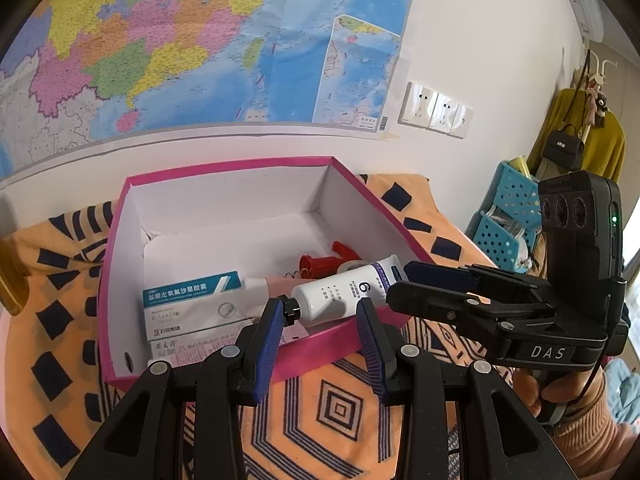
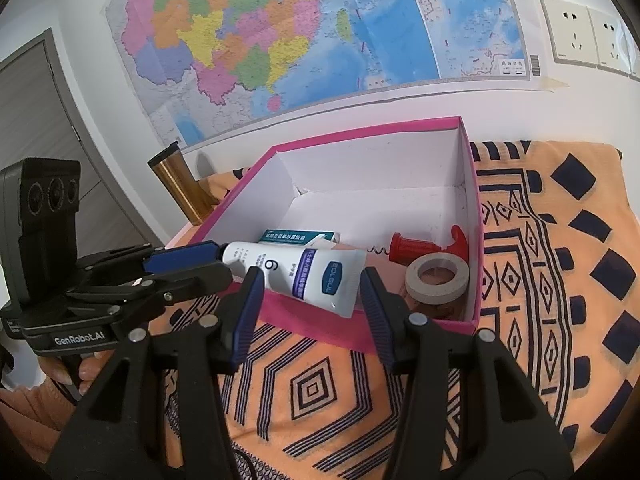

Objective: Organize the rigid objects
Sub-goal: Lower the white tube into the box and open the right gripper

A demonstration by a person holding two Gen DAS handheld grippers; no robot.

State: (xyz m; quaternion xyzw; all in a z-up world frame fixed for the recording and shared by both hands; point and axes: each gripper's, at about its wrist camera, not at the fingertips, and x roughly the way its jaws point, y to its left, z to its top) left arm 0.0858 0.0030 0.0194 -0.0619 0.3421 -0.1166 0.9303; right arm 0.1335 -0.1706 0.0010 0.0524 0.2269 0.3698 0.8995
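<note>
Orange patterned cloth [image 2: 560, 280] is covering the table under a wall map [image 1: 160, 40], and a pink box [image 2: 360, 136] is sitting on it toward the cloth's far edge. The tube [image 2: 296, 268] is lying slantwise across the box's near wall, its cap [image 1: 291, 312] pointing at the near left corner and its flat tail hanging just over the near rim.

Both tongs are meeting at the tube. The left gripper [image 1: 320, 306] is standing spread, the cap touching the tip of one pad while the other pad is staying clear of it. The right gripper [image 2: 312, 276] is also standing spread, its tips reaching the tail end from the other side, with neither pad visibly pressing.

Judging by this, the tube is being placed in the box, and that step is looking nearly done. The next move is probably calling for the tube to go fully inside the near wall, into the bare floor between the carton [image 1: 188, 300] and the tape [image 2: 436, 282], and then for both tongs to pull back without dragging it out.

What is bearing the tube is not showing: the rim, the carton or a pad. A second carton at the near left corner is being cut off by the left gripper. The red piece [image 2: 412, 248] by the right wall is hard to name, though it is looking like a corkscrew. A gold cup [image 2: 180, 184] is leaning beyond the box's left side
</note>
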